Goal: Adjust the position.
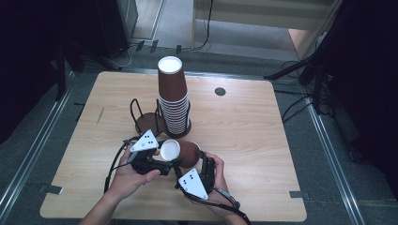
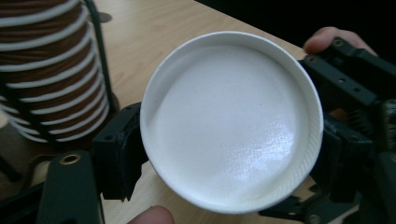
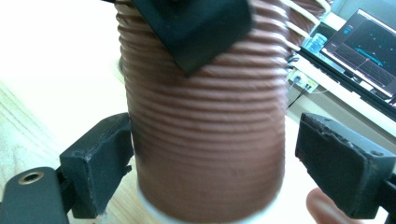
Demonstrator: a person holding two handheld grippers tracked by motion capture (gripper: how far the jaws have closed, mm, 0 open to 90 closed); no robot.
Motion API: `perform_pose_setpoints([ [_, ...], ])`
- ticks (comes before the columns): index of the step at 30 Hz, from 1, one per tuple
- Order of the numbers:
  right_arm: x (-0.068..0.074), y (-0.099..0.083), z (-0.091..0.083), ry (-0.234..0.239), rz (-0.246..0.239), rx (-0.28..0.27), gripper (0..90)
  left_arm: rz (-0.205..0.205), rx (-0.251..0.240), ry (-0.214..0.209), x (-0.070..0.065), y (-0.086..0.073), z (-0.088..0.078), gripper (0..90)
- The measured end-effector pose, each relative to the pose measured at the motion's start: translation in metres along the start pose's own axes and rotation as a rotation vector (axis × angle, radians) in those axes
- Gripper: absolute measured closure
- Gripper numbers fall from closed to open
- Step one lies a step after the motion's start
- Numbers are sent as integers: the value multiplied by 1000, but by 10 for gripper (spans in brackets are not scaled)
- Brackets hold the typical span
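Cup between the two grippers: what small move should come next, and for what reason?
Probably draw the right gripper straight back off the cup. Its jaws stand open, with a gap on one side of the cup's brown wall, while the left gripper is shut on the cup's white end and seems to carry it alone.

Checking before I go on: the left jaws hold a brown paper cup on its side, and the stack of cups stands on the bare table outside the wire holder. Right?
Not quite. The stack of cups stands inside the wire holder, between its black wires, as the high view shows. The rest holds: the left gripper has its jaws shut on the brown paper cup, which lies on its side.
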State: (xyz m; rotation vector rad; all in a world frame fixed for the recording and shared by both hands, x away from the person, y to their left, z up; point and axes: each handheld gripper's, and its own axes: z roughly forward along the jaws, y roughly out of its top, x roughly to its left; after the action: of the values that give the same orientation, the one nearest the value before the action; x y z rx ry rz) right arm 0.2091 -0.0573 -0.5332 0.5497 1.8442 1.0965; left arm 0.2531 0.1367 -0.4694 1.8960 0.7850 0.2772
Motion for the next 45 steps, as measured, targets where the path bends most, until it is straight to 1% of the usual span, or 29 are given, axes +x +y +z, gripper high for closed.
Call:
perform_pose_setpoints([
  [2, -4, 2, -1, -3, 18, -2, 115, -7, -21, 16, 1, 0, -2, 235],
  [4, -8, 5, -3, -3, 33, -6, 123, -7, -30, 16, 2, 0, -3, 235],
  [5, -10, 6, -4, 1, 41, -11, 128, 4, -46, 19, 1, -1, -3, 235],
  [6, -11, 7, -5, 5, 51, -9, 129, 16, -51, 19, 1, -1, -3, 235],
  [8, -15, 10, -7, 17, 83, -10, 129, 26, -83, 18, 1, -2, -3, 235],
  [9, -17, 11, -9, 30, 104, -13, 129, 24, -95, 15, 1, -2, -3, 235],
  [10, -18, 12, -10, 35, 115, -15, 129, 19, -105, 7, 2, -3, -3, 234],
  [11, -20, 12, -11, 38, 123, -16, 129, 20, -113, 9, 2, -3, -4, 234],
  [12, -22, 13, -13, 40, 134, -17, 130, 26, -122, 13, 2, -3, -4, 233],
  [14, -25, 14, -15, 49, 149, -21, 134, 34, -139, 36, 3, -4, -5, 233],
  [17, -27, 16, -20, 73, 188, -10, 129, 18, -171, 59, 6, -4, -8, 233],
  [19, -28, 18, -22, 69, 206, -7, 125, 0, -192, 57, 7, -4, -10, 233],
  [22, -30, 18, -22, 51, 234, -4, 121, -6, -236, 66, 9, -3, -13, 234],
  [24, -32, 17, -21, 38, 260, -2, 121, -5, -256, 66, 9, -3, -15, 234],
  [27, -35, 14, -19, 14, 276, 11, 128, 0, -295, 89, 9, -4, -17, 234],
  [30, -37, 12, -16, -13, 311, 23, 128, 5, -329, 113, 9, -6, -17, 235],
  [31, -38, 11, -15, -20, 320, 24, 130, 4, -339, 116, 9, -6, -17, 235],
  [34, -38, 10, -13, -46, 342, 26, 131, -10, -363, 105, 8, -8, -17, 235],
  [36, -39, 10, -11, -48, 363, 36, 136, -5, -384, 109, 8, -9, -16, 236],
  [38, -42, 8, -7, -25, 391, 64, 167, -9, -407, 109, 7, -10, -16, 236],
  [40, -43, 7, -5, -24, 391, 53, 194, -8, -425, 110, 7, -10, -16, 236],
  [41, -43, 7, -5, -29, 402, 46, 215, -8, -434, 110, 7, -11, -15, 237],
  [42, -43, 6, -5, -27, 413, 37, 213, -4, -440, 113, 7, -11, -15, 237],
  [43, -43, 5, -5, -28, 426, 20, 211, -2, -442, 115, 7, -11, -15, 237],
  [44, -43, 4, -5, -33, 430, 3, 211, 7, -440, 121, 7, -11, -15, 236],
  [45, -44, 2, -4, -36, 433, -15, 211, 5, -440, 121, 8, -11, -14, 237],
])
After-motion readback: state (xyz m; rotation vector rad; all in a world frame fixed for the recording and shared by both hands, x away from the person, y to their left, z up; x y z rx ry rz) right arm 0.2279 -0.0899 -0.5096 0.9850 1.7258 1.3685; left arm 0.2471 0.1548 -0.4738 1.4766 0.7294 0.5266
